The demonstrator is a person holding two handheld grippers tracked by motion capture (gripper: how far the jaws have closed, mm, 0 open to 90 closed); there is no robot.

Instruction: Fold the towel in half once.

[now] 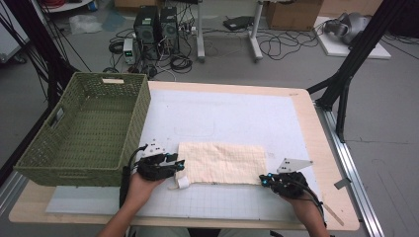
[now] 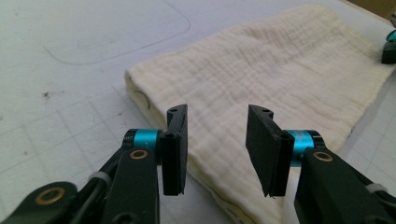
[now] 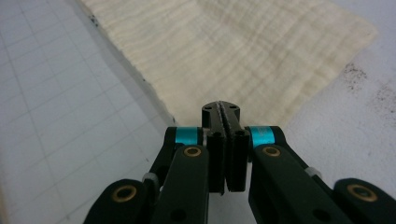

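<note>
Your forearms are entering the high view, flanking the folded cloth (image 1: 225,163) lying lengthwise across the tabletop (image 1: 296,123). Left gripper view: your left gripper (image 2: 217,140) is standing open over the cloth's near edge. Right gripper view: your right gripper (image 3: 223,112) is pinching shut at its corner, whether on fabric I cannot tell.

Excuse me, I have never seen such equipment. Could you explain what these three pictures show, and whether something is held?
A person sits at a table and holds a hand tool with two black jaws in each hand. The high view looks down from above; the other two come from cameras on the tools. The left gripper is open over the near edge of a folded cream cloth, holding nothing. The right gripper is shut at a corner of the cloth; whether it pinches fabric, I cannot tell. A green basket stands at the left.
</note>
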